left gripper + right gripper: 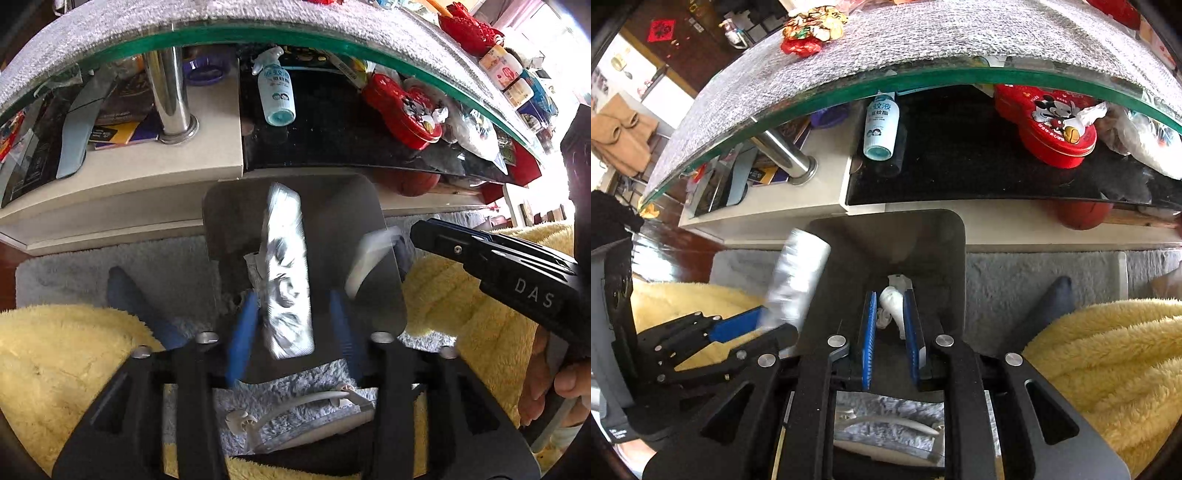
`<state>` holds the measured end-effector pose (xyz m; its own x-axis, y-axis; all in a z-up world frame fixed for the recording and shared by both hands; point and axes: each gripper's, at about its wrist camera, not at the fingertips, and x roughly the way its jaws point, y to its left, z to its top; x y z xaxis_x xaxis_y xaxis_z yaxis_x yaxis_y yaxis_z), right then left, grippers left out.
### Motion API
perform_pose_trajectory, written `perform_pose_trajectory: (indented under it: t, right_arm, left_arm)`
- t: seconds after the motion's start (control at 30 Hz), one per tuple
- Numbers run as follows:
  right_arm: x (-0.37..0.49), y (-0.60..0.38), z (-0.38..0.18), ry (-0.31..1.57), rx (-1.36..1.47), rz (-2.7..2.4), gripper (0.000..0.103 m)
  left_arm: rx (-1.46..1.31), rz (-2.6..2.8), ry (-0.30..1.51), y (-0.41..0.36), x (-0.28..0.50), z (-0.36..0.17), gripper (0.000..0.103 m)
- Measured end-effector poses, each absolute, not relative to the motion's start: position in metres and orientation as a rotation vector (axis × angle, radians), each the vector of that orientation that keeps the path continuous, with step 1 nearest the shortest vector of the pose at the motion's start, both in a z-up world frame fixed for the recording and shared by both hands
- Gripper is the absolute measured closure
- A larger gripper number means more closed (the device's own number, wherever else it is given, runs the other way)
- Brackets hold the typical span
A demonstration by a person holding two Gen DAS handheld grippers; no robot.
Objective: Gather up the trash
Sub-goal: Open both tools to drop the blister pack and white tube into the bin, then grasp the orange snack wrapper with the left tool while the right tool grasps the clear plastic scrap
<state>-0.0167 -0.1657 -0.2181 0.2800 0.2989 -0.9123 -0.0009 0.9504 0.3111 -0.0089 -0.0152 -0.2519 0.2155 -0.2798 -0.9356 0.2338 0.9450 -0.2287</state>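
Trash is in both grippers over the grey bin (354, 206): left gripper (291, 314) clamps a silver wrapper (286, 273), right gripper (891, 325), at 3 o'clock, pinches white paper (892, 302); next, likely release both.

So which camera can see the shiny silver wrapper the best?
The left wrist camera. There the silver wrapper sits dead centre, seen along its whole length, above the grey bin, between the left gripper's blue fingers. In the right wrist view the wrapper is off to the side, blurred, its lower end hidden behind the bin's edge.
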Motion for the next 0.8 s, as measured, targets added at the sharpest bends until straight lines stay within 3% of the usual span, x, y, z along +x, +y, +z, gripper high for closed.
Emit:
perform_pose_trajectory:
  t: [0.07, 0.13, 0.33, 0.5, 0.8]
  right_arm:
    - [-0.015, -0.17, -0.217, 1.269, 0.278, 0.19, 0.076]
    - [-0.013, -0.174, -0.213, 1.253, 0.278, 0.173, 0.055]
    - [-0.005, -0.192, -0.192, 1.18, 0.246, 0.089, 0.018]
    - [0.005, -0.208, -0.167, 1.124, 0.238, 0.054, 0.007]
    - [0.044, -0.241, -0.125, 1.013, 0.283, 0.0, 0.005]
  left_arm:
    - [-0.039, -0.346, 1.299, -0.014, -0.007, -0.249, 0.048]
    - [-0.043, -0.334, 1.29, -0.01, -0.006, -0.246, 0.044]
    - [-0.025, -0.299, 1.232, -0.002, 0.001, -0.223, 0.032]
    - [-0.007, -0.283, 1.171, 0.0, 0.008, -0.195, 0.022]
    - [-0.01, -0.3, 1.095, -0.01, 0.04, -0.156, 0.018]
